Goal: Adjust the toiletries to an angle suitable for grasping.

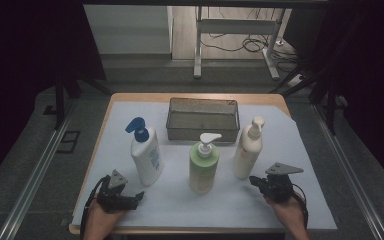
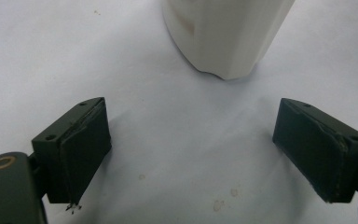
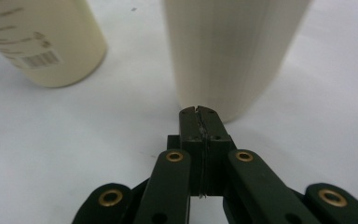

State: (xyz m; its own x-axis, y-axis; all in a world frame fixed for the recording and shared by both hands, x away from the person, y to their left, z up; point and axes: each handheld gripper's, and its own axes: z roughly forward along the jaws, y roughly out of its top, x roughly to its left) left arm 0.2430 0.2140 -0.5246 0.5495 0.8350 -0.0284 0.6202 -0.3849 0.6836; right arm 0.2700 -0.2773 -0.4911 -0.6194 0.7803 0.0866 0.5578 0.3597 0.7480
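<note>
Two tongs sit low at the near edge of the surface [image 1: 280, 210], and neither holds anything. The left tongs [image 1: 139, 194] are spread wide, pointing at the base of the blue-capped white bottle [image 1: 146, 155] just ahead. The right tongs [image 1: 253, 180] are pressed together, tips just short of the cream bottle [image 1: 247, 150]; the right gripper view puts them close to its foot, though I cannot tell whether they touch. Between these stands the green bottle [image 1: 203, 167]. Behind them the mesh basket [image 1: 203, 131] lies empty. All three bottles stand upright on the white sheet, so I judge the work barely begun: nothing gripped, nothing in the basket.
</note>
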